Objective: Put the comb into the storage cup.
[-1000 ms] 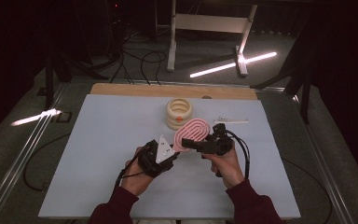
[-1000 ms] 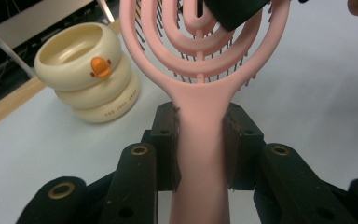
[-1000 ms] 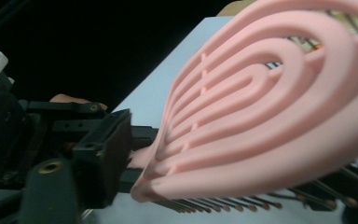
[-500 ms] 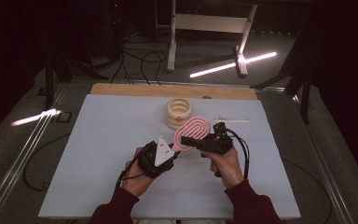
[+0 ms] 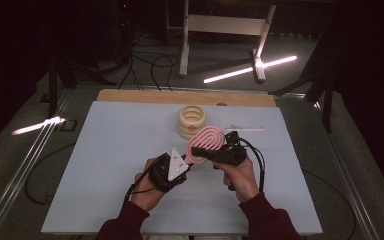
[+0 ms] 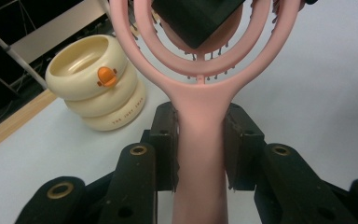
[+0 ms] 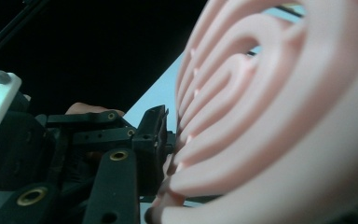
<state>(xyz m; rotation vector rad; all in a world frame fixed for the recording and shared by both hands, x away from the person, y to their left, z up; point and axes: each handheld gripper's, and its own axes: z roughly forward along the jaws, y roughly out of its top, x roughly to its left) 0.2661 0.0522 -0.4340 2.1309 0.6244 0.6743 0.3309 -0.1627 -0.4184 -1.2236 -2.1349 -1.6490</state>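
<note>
A person in dark red sleeves holds two black grippers above a pale blue table (image 5: 105, 165). The left gripper (image 6: 199, 140) is clamped on the handle of a pink plastic vented hairbrush (image 6: 200, 116), both pads pressed flat to its sides. The right gripper (image 5: 200, 151) has just been closing on the brush's looped head (one black jaw shows against the head in the left gripper view); whether its pads press yet cannot be told. The brush hangs raised over the table's middle. Beyond stands a cream ringed plastic container with an orange duck bill (image 5: 192, 121).
</note>
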